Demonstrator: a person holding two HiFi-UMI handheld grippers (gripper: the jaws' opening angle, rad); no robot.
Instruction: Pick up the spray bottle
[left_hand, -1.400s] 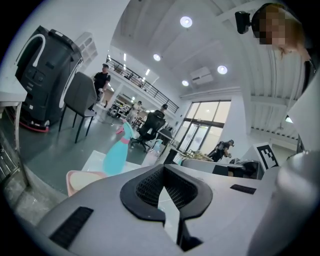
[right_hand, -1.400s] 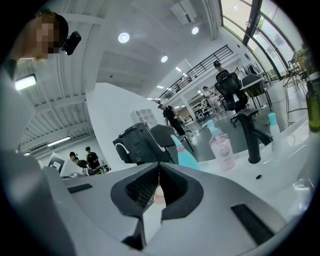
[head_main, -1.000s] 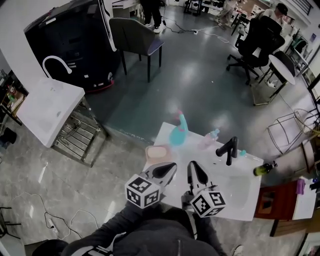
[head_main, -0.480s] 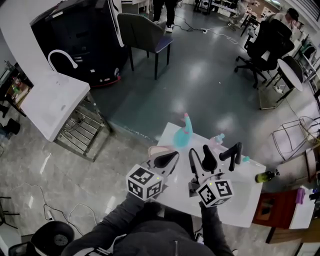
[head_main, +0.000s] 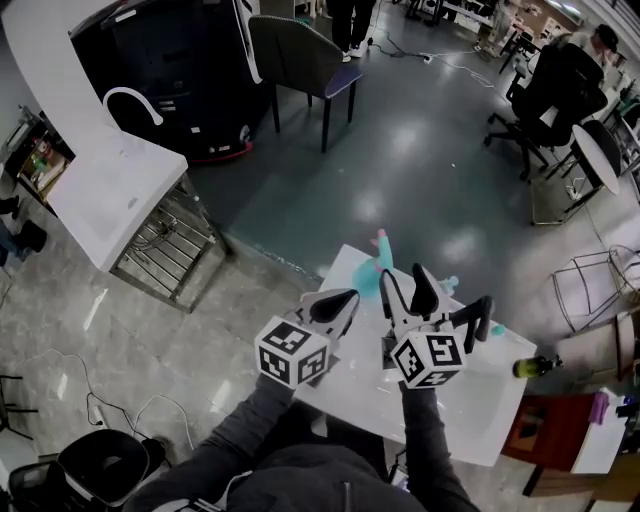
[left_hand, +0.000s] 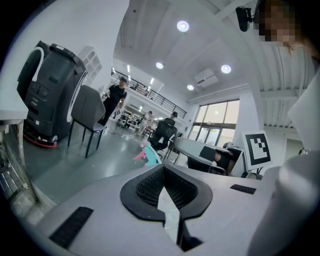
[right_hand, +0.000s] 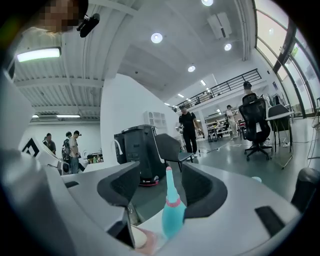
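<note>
Now R tool (head_main: 405, 281) jaws opening, empty, nearer spray bottle (right_hand: 172, 217) than before.

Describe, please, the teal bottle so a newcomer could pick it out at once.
Start at the white sink counter with the black faucet. At its far edge, left of that faucet, stands the teal bottle. It alone is teal, with a long tapering neck and pink collar.

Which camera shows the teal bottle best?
The right gripper view: the teal bottle stands close and centred, neck and pink collar clear. The head view shows it small and partly hidden at the table's far edge; the left gripper view shows only a small teal-and-pink shape far off.
</note>
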